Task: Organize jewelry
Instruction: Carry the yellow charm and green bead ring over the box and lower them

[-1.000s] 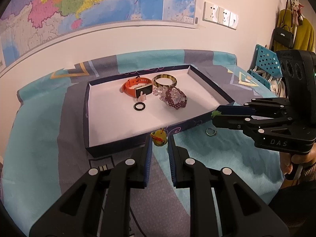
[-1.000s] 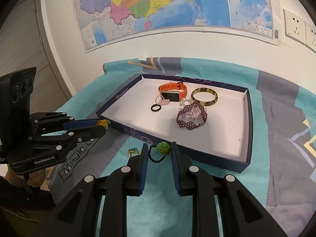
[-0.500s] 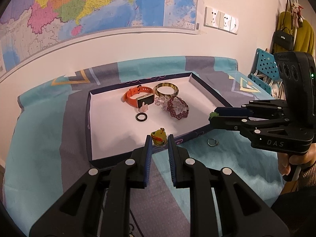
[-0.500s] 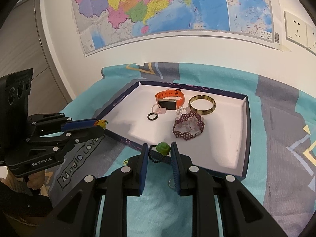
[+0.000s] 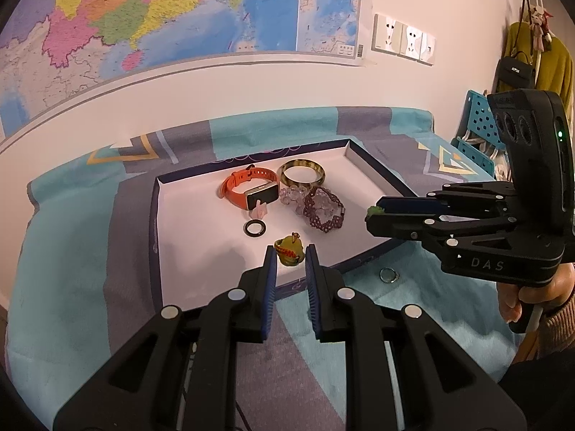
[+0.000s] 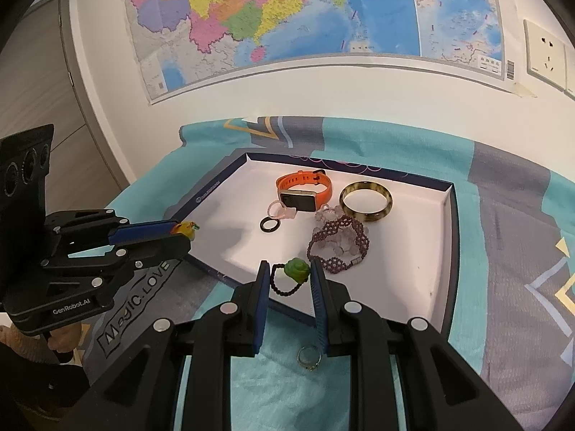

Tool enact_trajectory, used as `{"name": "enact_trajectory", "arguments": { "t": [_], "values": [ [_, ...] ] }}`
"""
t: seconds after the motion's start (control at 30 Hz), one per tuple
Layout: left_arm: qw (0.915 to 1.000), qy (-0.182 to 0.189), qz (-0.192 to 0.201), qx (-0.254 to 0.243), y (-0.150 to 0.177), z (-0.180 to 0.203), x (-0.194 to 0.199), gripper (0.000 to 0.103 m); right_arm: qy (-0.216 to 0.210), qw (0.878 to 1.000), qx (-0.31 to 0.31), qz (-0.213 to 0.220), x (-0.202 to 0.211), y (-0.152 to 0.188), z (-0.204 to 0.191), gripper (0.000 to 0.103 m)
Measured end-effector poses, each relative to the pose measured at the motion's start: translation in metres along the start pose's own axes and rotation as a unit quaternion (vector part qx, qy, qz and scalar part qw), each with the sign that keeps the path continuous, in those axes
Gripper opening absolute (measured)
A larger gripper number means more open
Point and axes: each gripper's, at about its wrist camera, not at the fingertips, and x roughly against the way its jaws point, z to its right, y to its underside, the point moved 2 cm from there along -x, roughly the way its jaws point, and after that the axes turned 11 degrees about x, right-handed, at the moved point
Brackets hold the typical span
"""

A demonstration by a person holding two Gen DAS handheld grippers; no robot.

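Note:
My left gripper (image 5: pixel 290 255) is shut on a yellow pendant with a red cord (image 5: pixel 289 249) and holds it over the front of the white tray (image 5: pixel 190 251). My right gripper (image 6: pixel 290 273) is shut on a green bead on a black cord (image 6: pixel 297 269) above the tray's near rim (image 6: pixel 222 276). In the tray lie an orange watch (image 6: pixel 303 188), an amber bangle (image 6: pixel 366 197), a purple beaded bracelet (image 6: pixel 337 244), a black ring (image 6: pixel 269 223) and a pink ring (image 6: pixel 280 211). A silver ring (image 6: pixel 309 357) lies on the cloth outside the tray.
The tray sits on a teal and grey patterned cloth (image 5: pixel 72 251) against a white wall with a map (image 5: pixel 143 18). A blue perforated rack (image 5: pixel 478 133) and hanging bags (image 5: pixel 517 68) stand at the right.
Both grippers have moved forward and up, carrying their pieces from beside the tray's front wall to over the tray. The silver ring on the cloth has come into the right wrist view.

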Motion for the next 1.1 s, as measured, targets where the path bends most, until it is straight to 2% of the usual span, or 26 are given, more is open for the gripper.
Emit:
{"name": "enact_trajectory", "arguments": {
  "t": [0.27,1.1],
  "values": [
    [0.9998,0.011,-0.008,0.013,-0.007,-0.003,-0.012,0.017,-0.001,1.000,-0.006,-0.006,-0.008,-0.003,0.005,0.021],
    [0.9992,-0.003,-0.033,0.024,-0.015,-0.006,-0.054,0.017,0.000,0.999,-0.021,-0.038,-0.044,-0.007,0.021,0.021]
  ]
}}
